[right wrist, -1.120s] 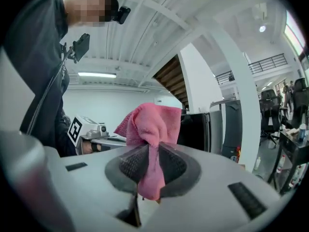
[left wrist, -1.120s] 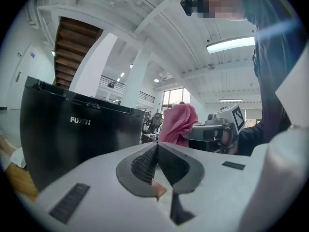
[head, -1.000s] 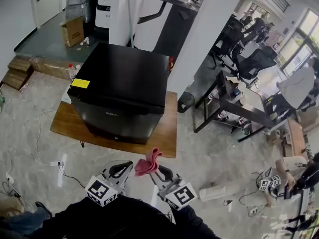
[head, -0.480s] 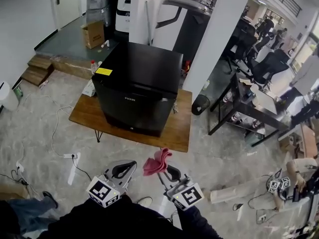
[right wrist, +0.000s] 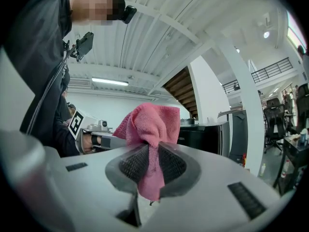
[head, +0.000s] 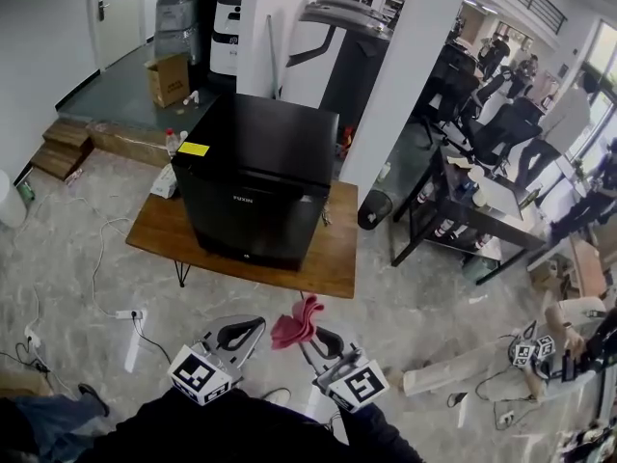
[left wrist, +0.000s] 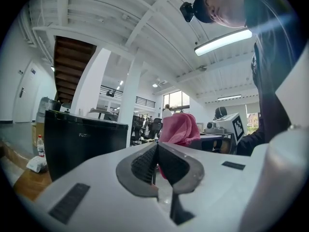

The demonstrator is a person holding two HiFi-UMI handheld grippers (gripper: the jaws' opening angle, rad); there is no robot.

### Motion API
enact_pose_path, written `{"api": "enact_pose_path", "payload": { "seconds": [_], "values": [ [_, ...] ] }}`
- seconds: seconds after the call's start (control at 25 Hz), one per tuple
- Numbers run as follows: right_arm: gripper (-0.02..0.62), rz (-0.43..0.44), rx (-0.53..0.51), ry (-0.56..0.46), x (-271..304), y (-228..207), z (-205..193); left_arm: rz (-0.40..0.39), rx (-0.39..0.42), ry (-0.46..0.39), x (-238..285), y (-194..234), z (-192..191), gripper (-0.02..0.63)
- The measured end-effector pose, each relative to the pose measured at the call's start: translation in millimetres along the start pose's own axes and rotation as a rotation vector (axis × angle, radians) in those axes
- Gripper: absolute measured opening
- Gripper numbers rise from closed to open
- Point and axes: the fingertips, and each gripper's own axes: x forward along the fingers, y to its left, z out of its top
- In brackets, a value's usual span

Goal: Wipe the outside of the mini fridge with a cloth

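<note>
It seems nothing is wiped yet: right hand-held gripper clamps the cloth, left hand-held gripper is closed and empty, both well apart from the mini fridge.

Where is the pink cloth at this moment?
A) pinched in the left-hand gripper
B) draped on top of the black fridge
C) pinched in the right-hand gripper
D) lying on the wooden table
C: the pink cloth sits clamped between the jaws of the right gripper, as its own view shows; the left gripper is shut on nothing.

Low wooden table on floor; mini fridge atop.
</note>
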Motion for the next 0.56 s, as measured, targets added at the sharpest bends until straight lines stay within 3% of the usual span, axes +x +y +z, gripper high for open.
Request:
{"api": "enact_pose_path", "payload": {
  "seconds": [0.56],
  "values": [
    [0.058, -0.05, 0.041, 0.036, 3.6, -11.7, -7.3, -0.071, -0.023, 0.048, 20.6, 6.0, -16.5, 0.006]
  ]
}}
